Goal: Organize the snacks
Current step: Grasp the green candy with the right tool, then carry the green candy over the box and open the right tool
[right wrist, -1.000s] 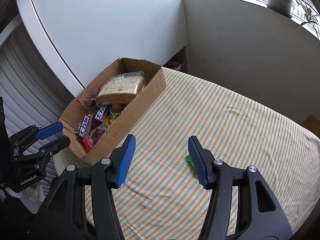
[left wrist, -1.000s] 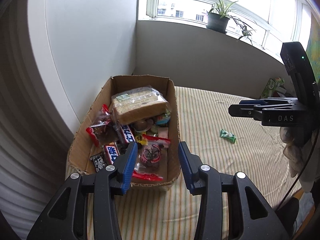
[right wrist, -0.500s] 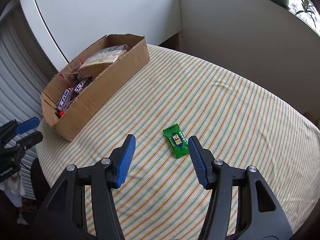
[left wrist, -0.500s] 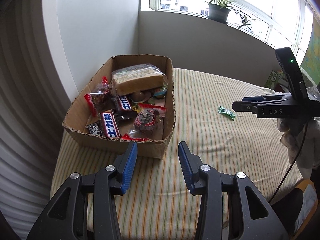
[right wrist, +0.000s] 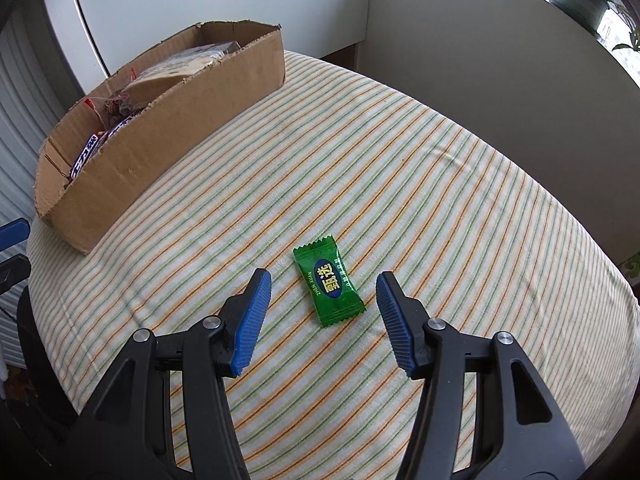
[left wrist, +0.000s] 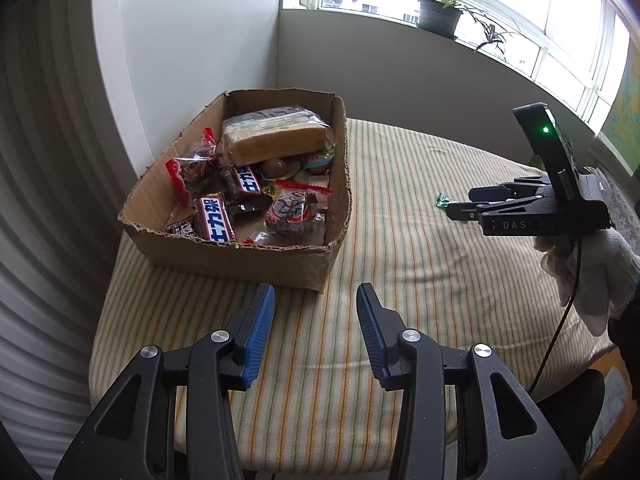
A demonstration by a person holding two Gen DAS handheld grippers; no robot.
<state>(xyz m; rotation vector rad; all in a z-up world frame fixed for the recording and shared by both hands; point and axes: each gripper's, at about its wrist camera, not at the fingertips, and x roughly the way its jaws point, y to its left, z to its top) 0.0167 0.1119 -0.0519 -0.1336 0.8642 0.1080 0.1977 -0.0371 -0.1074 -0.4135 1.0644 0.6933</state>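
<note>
A green wrapped candy [right wrist: 329,285] lies on the striped tablecloth [right wrist: 400,184]. My right gripper [right wrist: 323,280] is open just above it, a blue finger on each side, not touching. A corner of the candy shows in the left wrist view [left wrist: 442,201], beside the right gripper [left wrist: 464,204]. A cardboard box [left wrist: 240,252] holds several snacks: a wrapped bread loaf [left wrist: 276,138], chocolate bars [left wrist: 216,220] and red-edged packets. It also shows in the right wrist view [right wrist: 160,132]. My left gripper [left wrist: 315,300] is open and empty, near the box's front wall.
A white cabinet [left wrist: 192,40] stands behind the box. A potted plant [left wrist: 440,12] sits on the window sill. The table's near edge [left wrist: 280,456] drops off below my left gripper.
My left gripper has pulled back out of the box toward the table's near edge. My right gripper has moved to the green candy, which now lies between its open fingers.
</note>
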